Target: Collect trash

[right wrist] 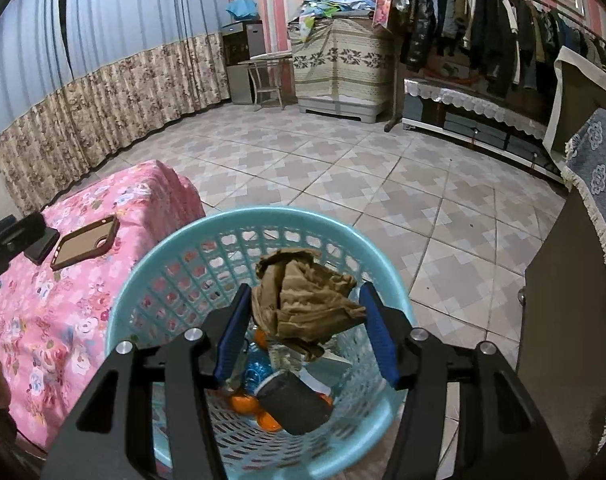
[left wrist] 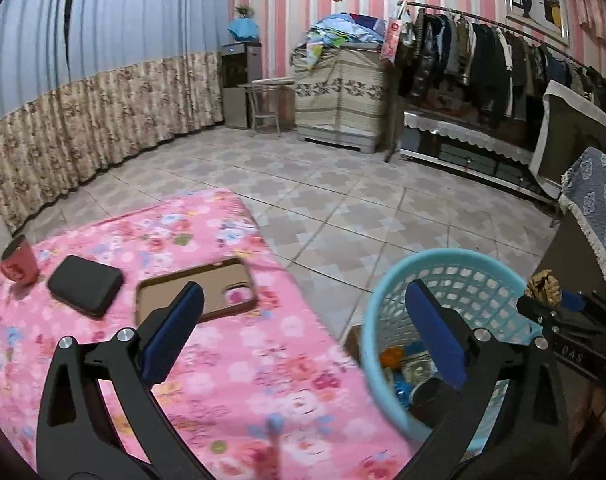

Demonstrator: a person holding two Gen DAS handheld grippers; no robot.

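- The right tongs (right wrist: 303, 332) sit over the blue basket (right wrist: 151, 280), jaws around the crumpled brown paper (right wrist: 303, 304); whether they grip it is unclear.
- The left tongs (left wrist: 303, 344) are open and empty.
- The paper may catch on a pad and fall outside the basket.

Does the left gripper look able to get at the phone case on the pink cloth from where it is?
Probably yes. The left gripper is open and empty, and the phone case lies flat just ahead of its left finger with nothing over it; the pouch sits apart.
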